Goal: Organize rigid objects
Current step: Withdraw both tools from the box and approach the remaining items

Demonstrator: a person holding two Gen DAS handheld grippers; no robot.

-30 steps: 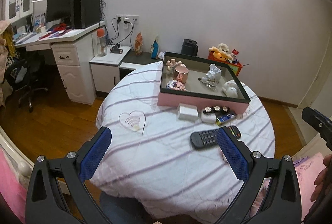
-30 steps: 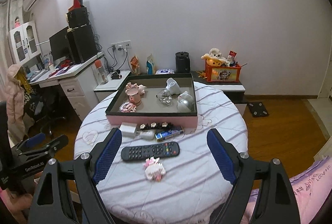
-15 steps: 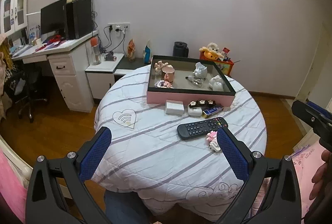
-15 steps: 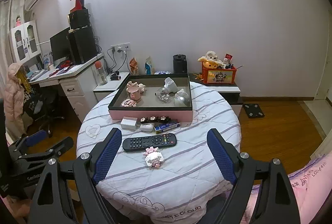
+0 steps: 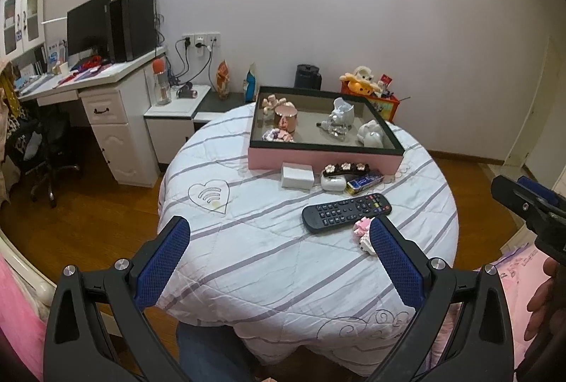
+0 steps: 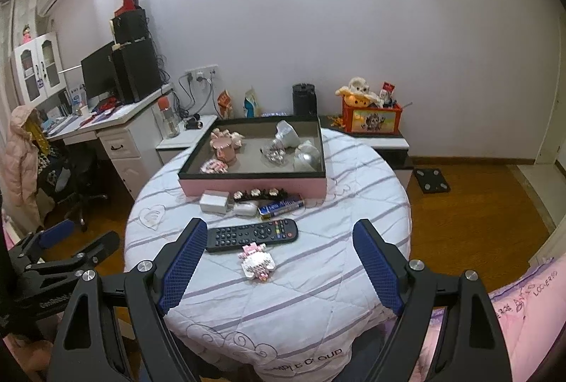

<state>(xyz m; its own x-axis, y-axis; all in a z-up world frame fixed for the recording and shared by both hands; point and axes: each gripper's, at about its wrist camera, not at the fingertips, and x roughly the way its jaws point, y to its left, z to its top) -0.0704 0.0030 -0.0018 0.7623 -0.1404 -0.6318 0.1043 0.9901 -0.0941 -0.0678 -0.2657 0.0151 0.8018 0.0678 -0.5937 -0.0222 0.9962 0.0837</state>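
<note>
- Both claws hang released and empty, back from the near edge of the round desk (image 6: 318, 293) — left claw (image 5: 279, 242), right claw (image 6: 279, 246).
- The loose things lie in front of the pink tray (image 6: 254, 187): remote (image 6: 252, 235), pink clip (image 6: 257, 262), white box (image 6: 214, 201), small white case (image 6: 245, 209), blue packet (image 6: 281, 206), flowered hair clip (image 6: 260, 194).
- Risk — the quilted cover is soft and creased, so a claw tip could snag cloth and drag the neighbours along.
- Risk — the box, case, packet and hair clip crowd together against the tray wall; closing on one may nudge another.
- The tray already holds a pink cup (image 6: 224, 150) and pale ornaments; a careless drop could topple them.
- Hard to tell: what the glassy ornaments are, and the packet's print. In the left view a claw finger covers part of the pink clip.
</note>
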